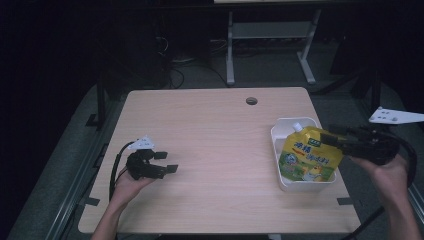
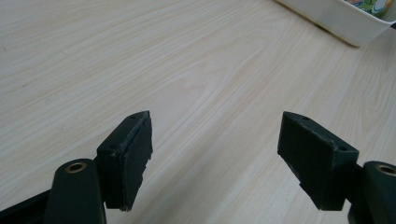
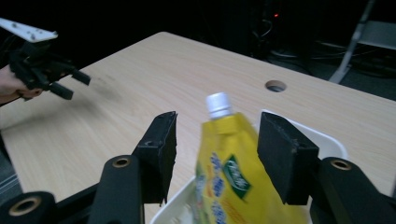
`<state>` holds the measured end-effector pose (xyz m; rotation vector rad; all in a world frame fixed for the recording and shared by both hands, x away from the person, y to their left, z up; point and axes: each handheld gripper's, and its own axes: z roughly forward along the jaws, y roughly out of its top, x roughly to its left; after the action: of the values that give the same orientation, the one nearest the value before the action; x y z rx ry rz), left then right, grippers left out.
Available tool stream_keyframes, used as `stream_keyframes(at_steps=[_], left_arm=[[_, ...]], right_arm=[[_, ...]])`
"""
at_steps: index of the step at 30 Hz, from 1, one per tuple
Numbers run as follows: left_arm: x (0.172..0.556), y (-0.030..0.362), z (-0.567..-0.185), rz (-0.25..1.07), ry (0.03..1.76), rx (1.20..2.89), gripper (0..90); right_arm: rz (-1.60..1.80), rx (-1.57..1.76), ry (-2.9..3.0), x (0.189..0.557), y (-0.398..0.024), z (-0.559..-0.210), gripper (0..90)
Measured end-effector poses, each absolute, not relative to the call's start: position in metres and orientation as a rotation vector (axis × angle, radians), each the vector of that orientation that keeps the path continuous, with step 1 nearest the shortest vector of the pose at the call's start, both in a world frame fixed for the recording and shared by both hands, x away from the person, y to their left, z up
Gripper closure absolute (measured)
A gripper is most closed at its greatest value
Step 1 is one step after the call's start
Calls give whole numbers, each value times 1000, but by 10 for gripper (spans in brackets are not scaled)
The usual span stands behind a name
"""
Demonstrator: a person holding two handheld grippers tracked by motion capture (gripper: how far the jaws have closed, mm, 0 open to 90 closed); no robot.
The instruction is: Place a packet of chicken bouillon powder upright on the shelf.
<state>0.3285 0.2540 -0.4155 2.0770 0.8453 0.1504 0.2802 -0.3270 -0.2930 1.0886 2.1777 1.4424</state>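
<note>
Standing in the white tray [image 1: 278, 150], the yellow spouted pouch [image 1: 307, 159] is seen leaning between the jaws of the right gripper [image 1: 334, 140], its white cap pointing away from the claw. In the right gripper view the pouch [image 3: 233, 182] is framed by the two black pads [image 3: 161, 149], which are held apart and clear of it, so nothing is gripped. Well apart from this claw, across the wooden table [image 1: 210, 150], the left gripper [image 1: 167, 162] is held just above the bare wood, its jaws spread wide with nothing between them.
</note>
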Motion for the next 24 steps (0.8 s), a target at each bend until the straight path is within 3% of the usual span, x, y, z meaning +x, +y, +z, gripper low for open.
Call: stream_keyframes(at_steps=[24], left_arm=[[329, 258, -415, 160, 853, 2072, 255]], right_arm=[[1422, 941, 2436, 283, -213, -320, 364]])
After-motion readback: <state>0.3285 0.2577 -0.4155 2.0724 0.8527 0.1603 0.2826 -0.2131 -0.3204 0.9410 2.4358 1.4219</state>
